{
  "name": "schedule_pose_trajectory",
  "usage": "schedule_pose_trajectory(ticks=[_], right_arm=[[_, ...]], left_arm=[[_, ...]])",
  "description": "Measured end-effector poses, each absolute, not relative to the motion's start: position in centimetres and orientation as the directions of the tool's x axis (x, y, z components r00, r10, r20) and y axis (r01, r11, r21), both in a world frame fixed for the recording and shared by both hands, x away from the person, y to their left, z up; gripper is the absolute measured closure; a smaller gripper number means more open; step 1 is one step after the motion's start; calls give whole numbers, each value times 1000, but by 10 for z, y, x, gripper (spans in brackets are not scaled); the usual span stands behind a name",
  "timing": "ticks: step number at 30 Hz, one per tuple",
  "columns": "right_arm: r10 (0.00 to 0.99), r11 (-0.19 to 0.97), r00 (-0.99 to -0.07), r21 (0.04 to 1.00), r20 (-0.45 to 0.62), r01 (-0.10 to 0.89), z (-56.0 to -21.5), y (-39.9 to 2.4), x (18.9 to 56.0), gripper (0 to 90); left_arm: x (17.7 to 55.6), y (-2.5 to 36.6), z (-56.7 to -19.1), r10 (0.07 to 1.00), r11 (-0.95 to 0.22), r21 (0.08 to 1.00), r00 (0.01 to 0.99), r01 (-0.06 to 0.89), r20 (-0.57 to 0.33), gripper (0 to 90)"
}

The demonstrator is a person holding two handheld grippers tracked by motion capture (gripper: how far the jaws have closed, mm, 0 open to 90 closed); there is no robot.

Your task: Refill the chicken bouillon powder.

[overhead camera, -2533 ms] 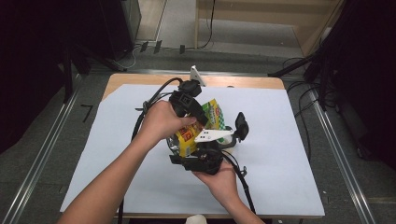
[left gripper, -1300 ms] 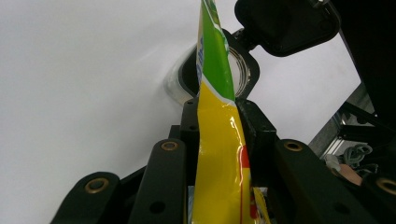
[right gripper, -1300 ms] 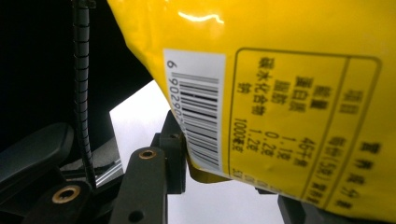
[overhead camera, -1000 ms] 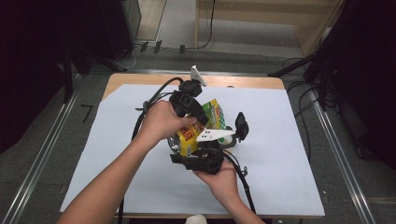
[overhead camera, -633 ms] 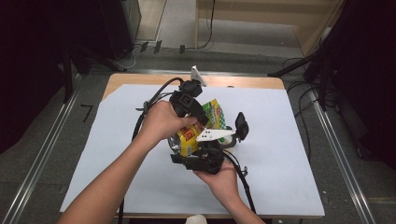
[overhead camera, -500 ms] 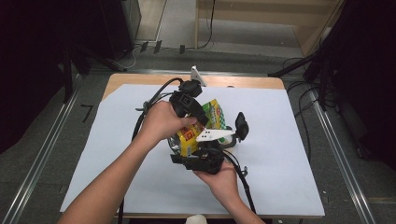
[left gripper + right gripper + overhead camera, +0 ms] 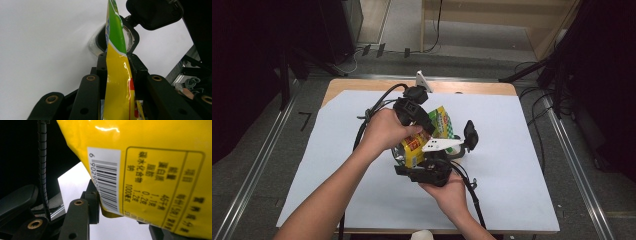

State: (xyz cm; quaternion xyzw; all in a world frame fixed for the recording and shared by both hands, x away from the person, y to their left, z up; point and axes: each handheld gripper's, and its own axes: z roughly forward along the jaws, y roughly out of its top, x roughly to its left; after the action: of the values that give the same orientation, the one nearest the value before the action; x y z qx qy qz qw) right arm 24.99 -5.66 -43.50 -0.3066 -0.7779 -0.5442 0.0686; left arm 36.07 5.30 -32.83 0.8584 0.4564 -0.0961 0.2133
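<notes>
Right hand point(image 7: 451, 189): nearest the person, palm up, coming in from the near edge and cradling its tool from below.
Right gripper point(image 7: 424, 170): black two-jaw tool, jaws pointing away from the person and closed on the near end of the packet; in the right gripper view its jaws point(image 7: 82, 212) sit against the barcode edge.
Packet point(image 7: 424, 137): glossy yellow and green plastic pouch with red print, held above the middle of the table between the two tools; in the right gripper view its yellow back point(image 7: 155, 170) carries a white barcode and a printed table; in the left gripper view it runs edge-on point(image 7: 117, 75), yellow below, green above.
Left gripper point(image 7: 414, 107): black tool reaching from the far left, jaws clamped on either face of the packet.
Left hand point(image 7: 384, 131): wrapped over its tool from above, forearm stretching from the near left corner.
Jar point(image 7: 127, 37): clear round container with a black frame, just beyond the packet.
Table point(image 7: 522, 165): covered by white sheet, wooden edge at the far side.
</notes>
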Motion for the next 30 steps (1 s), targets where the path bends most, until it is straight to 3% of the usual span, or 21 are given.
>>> schedule_pose_trajectory(ticks=[30], right_arm=[[415,237,-814,815,407,529,-435,-55,249,628]], left_arm=[[361,51,-329,751,-496,273,565,824,-343,766]])
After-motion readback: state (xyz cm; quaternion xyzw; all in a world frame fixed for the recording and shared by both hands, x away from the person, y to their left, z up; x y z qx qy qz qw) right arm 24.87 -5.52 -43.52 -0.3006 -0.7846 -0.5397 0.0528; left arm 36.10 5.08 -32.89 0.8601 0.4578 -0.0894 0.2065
